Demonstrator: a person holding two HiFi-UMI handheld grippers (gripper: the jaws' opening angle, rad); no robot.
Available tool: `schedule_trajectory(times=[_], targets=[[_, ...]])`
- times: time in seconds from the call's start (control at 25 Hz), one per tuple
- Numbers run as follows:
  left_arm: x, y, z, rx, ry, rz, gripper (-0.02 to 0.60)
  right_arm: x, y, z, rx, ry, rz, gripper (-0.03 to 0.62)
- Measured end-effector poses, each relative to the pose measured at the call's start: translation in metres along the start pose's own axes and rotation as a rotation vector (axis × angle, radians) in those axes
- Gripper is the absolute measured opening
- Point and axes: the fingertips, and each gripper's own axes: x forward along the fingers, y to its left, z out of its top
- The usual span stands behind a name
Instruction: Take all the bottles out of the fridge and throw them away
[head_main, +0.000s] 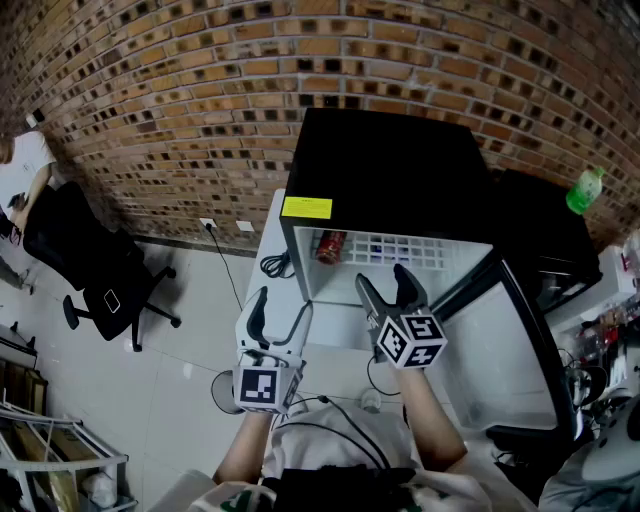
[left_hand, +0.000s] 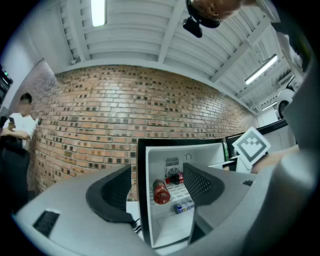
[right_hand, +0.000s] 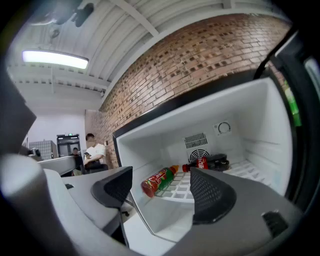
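1. Red-labelled plastic bottle (right_hand: 159, 180) lies on its side on the wire shelf (right_hand: 187, 192) of the open fridge (head_main: 390, 170), base toward the door and orange cap toward the back wall.
2. A dark bottle (right_hand: 212, 162) with a red label lies crosswise at the rear of the same shelf, in front of the fan grille.
3. Handling, as judged:
   - Both look like thin-walled plastic, stiff enough while capped but liable to dent under a hard squeeze.
   - Their weight depends on the fill, which cannot be confirmed.
   - The smooth round bodies and glossy labels are likely slippery, and either bottle may roll on the wire.
4. Recommended hold: across the middle of the body, over the label, approaching the red bottle from its near end. The dark bottle calls for a deeper reach.
5. Left tongs (head_main: 283, 305): jaws wide apart with nothing between the pads. They are held low in front of the bench, well short of the fridge opening.
6. Right tongs (head_main: 382, 280): jaws spread wide with nothing gripped and nothing touching. They are raised at the mouth of the fridge and aimed at the shelf. The red bottle shows through the gap but remains well beyond the pads.
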Motion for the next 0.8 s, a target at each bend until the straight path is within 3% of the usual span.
schedule_trajectory(times=[0.16, 0.36, 0.64, 0.8], targets=[[-0.011, 0.011, 0.001, 0.004, -0.007, 0.036, 0.308, 0.064, -0.005, -0.011, 0.126, 0.109, 0.010, 0.376], [-0.031, 0.027, 0.000, 0.003, 0.003, 0.094, 0.308, 0.124, -0.020, -0.038, 0.250, 0.235, -0.049, 0.368], [-0.055, 0.054, -0.006, -0.016, 0.019, 0.192, 0.308, 0.166, -0.014, -0.069, 0.176, 0.400, -0.139, 0.354], [-0.060, 0.058, -0.006, -0.016, 0.016, 0.205, 0.308, 0.172, -0.005, -0.069, 0.163, 0.407, -0.141, 0.331]])
